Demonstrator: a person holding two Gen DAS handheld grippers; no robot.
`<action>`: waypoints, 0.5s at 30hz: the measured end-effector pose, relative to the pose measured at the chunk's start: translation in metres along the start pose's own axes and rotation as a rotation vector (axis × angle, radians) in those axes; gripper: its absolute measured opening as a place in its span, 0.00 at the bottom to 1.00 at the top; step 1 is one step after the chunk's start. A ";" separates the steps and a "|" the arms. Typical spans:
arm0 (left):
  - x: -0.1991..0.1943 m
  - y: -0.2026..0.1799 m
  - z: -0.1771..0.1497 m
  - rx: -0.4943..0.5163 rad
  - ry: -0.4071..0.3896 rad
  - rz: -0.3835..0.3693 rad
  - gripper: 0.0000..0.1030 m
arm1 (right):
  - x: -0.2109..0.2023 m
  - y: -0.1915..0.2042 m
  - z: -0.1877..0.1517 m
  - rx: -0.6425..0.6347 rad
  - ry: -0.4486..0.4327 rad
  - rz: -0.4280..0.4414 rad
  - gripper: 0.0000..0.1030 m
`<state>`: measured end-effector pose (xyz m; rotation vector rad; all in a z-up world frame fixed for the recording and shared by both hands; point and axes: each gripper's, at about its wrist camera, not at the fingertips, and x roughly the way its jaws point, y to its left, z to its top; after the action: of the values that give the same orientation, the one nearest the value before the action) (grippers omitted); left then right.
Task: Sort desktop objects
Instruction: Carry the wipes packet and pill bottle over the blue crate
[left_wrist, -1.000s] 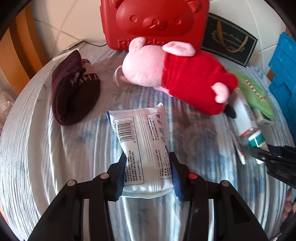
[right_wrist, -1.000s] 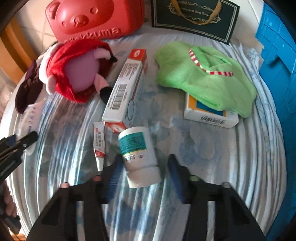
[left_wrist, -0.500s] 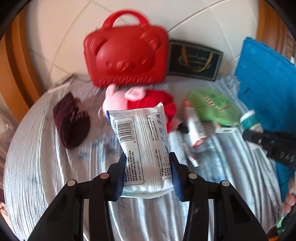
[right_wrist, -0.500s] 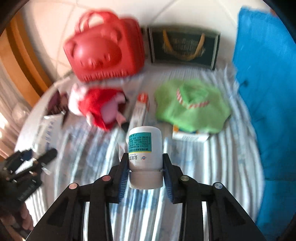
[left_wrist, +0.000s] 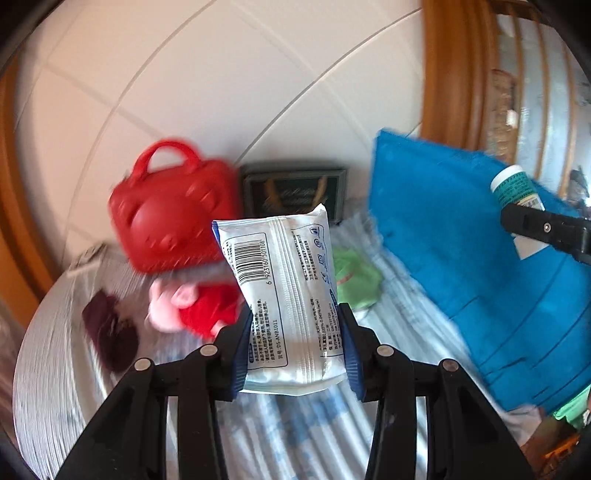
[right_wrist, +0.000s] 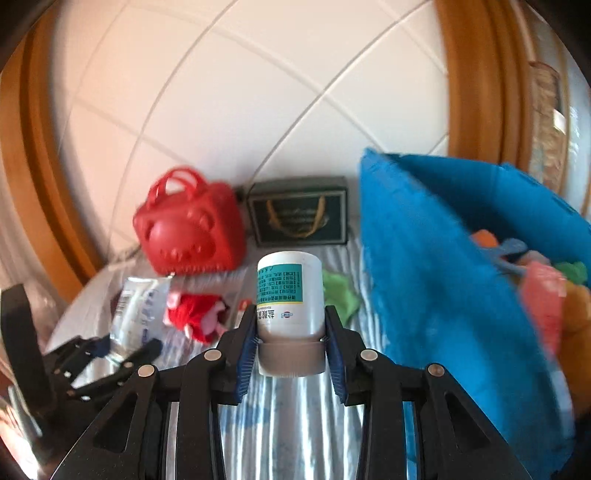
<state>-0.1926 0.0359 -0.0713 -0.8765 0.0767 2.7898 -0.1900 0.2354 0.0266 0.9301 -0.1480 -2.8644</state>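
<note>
So both grippers are carrying something right now, lifted up above the table. The left gripper (left_wrist: 293, 343) is clamping narrow on a white plastic wipes packet with a barcode (left_wrist: 282, 295), blue pads (left_wrist: 242, 347) pressing into both long sides near its lower end, the packet sticking up and away from the camera. The right gripper (right_wrist: 290, 338) is squeezing a white round bottle with a teal label (right_wrist: 289, 291), pads sitting low on the body just above the cap, which is pointing back toward the camera. That same bottle (left_wrist: 514, 190) is showing at the far right edge of the left view, and the packet (right_wrist: 138, 314) is showing at the left in the right view.

Down on the striped blue-white tablecloth (right_wrist: 288, 421) I'm counting: one red bear-face plastic handbag (right_wrist: 190, 229) at the far side against the tiled wall, one dark green gift bag with gold handles (right_wrist: 299, 216) just right of it, one pink plush pig in a red dress (left_wrist: 192, 306) nearer, one dark maroon sock (left_wrist: 109, 332) at the left, and one green fabric piece (left_wrist: 356, 278) partly hidden behind the packet. One big blue fabric bin (right_wrist: 436, 280) is standing at the right, with several colourful soft things inside, too blurry to count.
</note>
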 end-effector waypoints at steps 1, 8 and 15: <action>-0.005 -0.011 0.008 0.010 -0.021 -0.021 0.41 | -0.008 -0.007 0.003 0.017 -0.012 0.000 0.33; -0.024 -0.080 0.061 0.081 -0.111 -0.118 0.41 | -0.071 -0.056 0.036 0.063 -0.123 -0.089 0.33; -0.027 -0.158 0.117 0.137 -0.150 -0.221 0.41 | -0.113 -0.123 0.077 0.080 -0.182 -0.201 0.33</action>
<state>-0.2018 0.1982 0.0428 -0.6020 0.1365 2.5985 -0.1554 0.3775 0.1375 0.7337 -0.1989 -3.1502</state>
